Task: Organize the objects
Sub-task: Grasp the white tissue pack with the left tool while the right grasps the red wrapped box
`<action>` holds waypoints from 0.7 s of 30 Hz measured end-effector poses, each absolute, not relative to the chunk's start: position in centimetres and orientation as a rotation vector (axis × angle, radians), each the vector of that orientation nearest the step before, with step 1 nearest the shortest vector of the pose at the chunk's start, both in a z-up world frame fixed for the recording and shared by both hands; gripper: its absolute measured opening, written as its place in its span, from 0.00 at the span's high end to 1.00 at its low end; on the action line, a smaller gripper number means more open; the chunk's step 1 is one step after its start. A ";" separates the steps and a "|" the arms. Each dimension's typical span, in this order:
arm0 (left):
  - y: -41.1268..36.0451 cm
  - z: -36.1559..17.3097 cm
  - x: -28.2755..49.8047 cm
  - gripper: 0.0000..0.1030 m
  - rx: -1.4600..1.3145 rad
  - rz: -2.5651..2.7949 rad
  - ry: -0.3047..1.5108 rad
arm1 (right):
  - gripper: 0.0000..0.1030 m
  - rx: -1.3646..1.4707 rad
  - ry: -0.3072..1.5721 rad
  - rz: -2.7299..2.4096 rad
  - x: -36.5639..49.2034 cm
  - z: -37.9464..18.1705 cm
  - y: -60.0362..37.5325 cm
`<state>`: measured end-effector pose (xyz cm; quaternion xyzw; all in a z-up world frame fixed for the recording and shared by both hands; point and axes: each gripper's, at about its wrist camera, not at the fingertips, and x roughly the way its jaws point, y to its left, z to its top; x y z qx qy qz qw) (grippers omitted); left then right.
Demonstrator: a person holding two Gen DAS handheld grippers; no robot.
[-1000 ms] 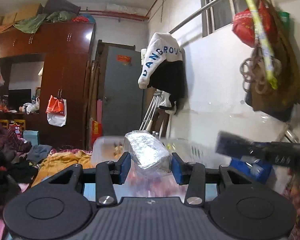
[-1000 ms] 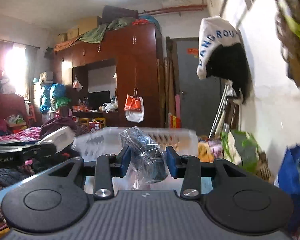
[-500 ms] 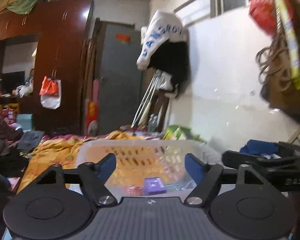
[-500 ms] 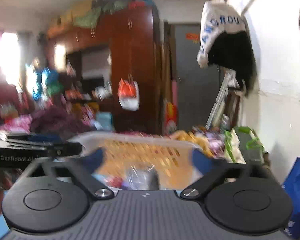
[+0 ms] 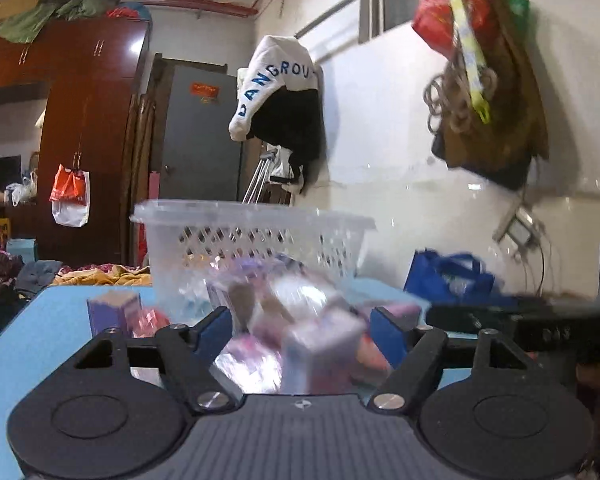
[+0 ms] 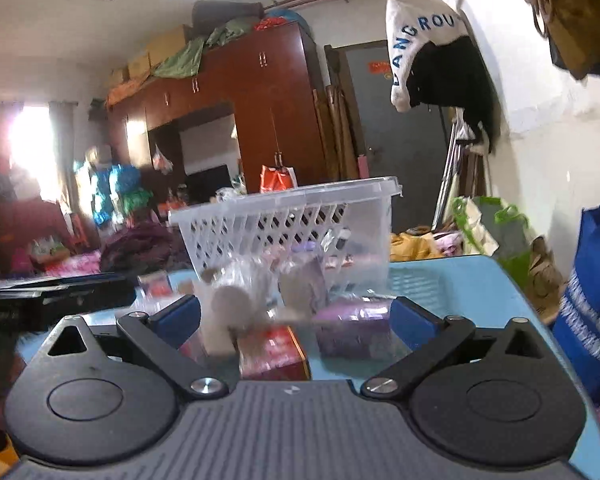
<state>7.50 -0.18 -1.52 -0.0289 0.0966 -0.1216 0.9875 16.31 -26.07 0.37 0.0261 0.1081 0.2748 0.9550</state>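
Two grippers: both are being held low over a light blue table (image 6: 472, 280), each seen from its own wrist camera.
Left gripper (image 5: 302, 322): its blue-padded fingers are being held wide apart, clamped on nothing; blurred packets are showing in the gap between them.
Right gripper (image 6: 294, 318): its fingers are likewise being held wide apart and are gripping nothing.
Basket (image 5: 256, 222): a clear plastic basket with lattice sides is being shown standing on the table beyond the packets; in the right wrist view (image 6: 296, 204) it is appearing tilted, and small packets are being seen through its wall.
Loose packets (image 5: 300, 320): a heap of small wrapped items, purple, pink and clear, is lying on the table just in front of the basket, blurred; exact contact with the fingers cannot be told.
Purple box (image 5: 114, 308): it is being shown standing on the table to the left of the heap.
Red packet (image 6: 272, 350): it is lying between the right gripper's fingers, beside a purple packet (image 6: 350, 326) and a pale roll in clear wrap (image 6: 230, 304).
Other gripper in view: the right one's dark body is being seen at the right edge of the left view, the left one's at the left edge of the right view.
Surroundings: a dark red wardrobe (image 6: 260, 120), a white hoodie (image 5: 276, 80) being hung on the wall, and a blue bag (image 5: 448, 276) beside the table.
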 end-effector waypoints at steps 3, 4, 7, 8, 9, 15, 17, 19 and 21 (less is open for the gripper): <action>-1.4 -2.3 7.4 0.43 -0.017 -0.243 0.214 | 0.00 0.035 0.216 0.576 16.4 0.4 -25.5; -1.7 -2.3 7.9 0.51 0.003 -0.239 0.227 | 0.00 0.029 0.219 0.581 16.6 0.3 -25.5; -2.2 -2.8 8.4 0.59 0.040 -0.201 0.222 | 0.00 0.002 0.244 0.574 17.0 -0.3 -24.8; -2.1 -2.8 8.4 0.60 0.037 -0.206 0.215 | 0.00 -0.004 0.256 0.579 16.8 -0.8 -24.5; -1.8 -2.8 8.2 0.61 0.026 -0.206 0.209 | 0.00 -0.013 0.263 0.581 16.9 -1.0 -24.2; -0.8 -3.1 7.2 0.61 0.003 -0.197 0.203 | 0.15 -0.107 0.322 0.574 17.7 -1.9 -21.6; -0.7 -3.0 7.0 0.61 0.007 -0.199 0.203 | 0.17 -0.137 0.342 0.567 18.1 -2.0 -21.0; -0.5 -3.0 6.9 0.61 0.007 -0.204 0.204 | 0.24 -0.134 0.358 0.564 18.4 -1.9 -20.9; -0.3 -3.0 6.9 0.60 0.005 -0.208 0.205 | 0.30 -0.149 0.367 0.549 18.4 -1.8 -20.7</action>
